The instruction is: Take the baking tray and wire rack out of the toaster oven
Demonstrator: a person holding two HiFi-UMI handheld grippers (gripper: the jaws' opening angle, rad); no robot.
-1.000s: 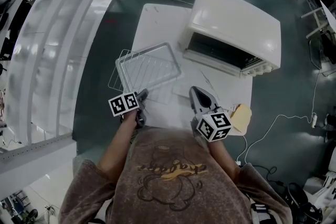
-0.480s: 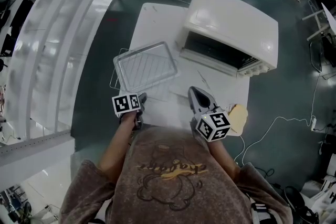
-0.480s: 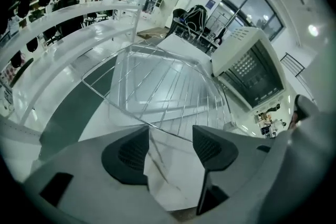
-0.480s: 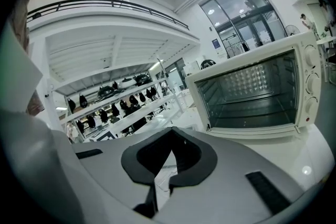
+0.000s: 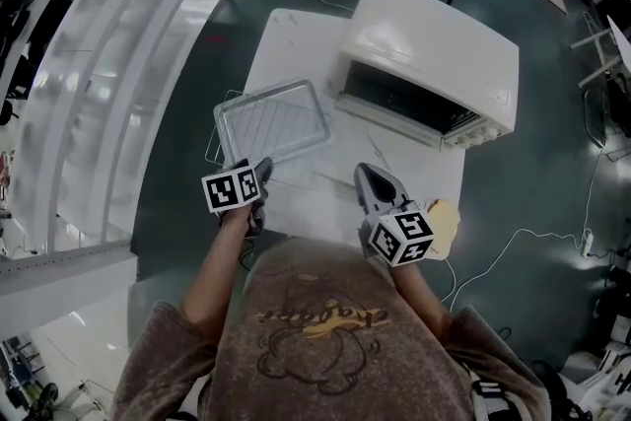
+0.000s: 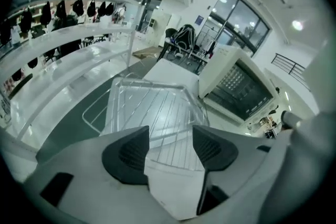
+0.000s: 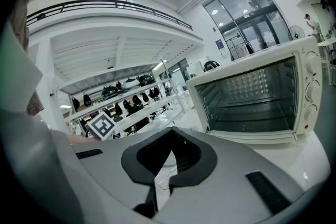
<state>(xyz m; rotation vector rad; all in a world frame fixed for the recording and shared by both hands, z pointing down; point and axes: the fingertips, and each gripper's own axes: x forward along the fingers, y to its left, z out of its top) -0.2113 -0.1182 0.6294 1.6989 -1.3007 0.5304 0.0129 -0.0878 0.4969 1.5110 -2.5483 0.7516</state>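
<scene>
The baking tray (image 5: 273, 120) is lying crosswise just ahead of the left hand-held gripper (image 5: 262, 173), whose jaws are gaping empty. The right hand-held gripper (image 5: 367, 175), closed on nothing, is sitting farther off.

Head view looked steeply down on table (image 5: 286, 44). Left gripper view sat low, close behind baking tray (image 6: 152, 105), facing toaster oven (image 6: 236, 86). Right gripper view faced oven's front, close. All 3 shared oven.

One toaster oven (image 5: 434, 44), one baking tray (image 5: 274, 121), one wire rack (image 5: 211, 145)
</scene>
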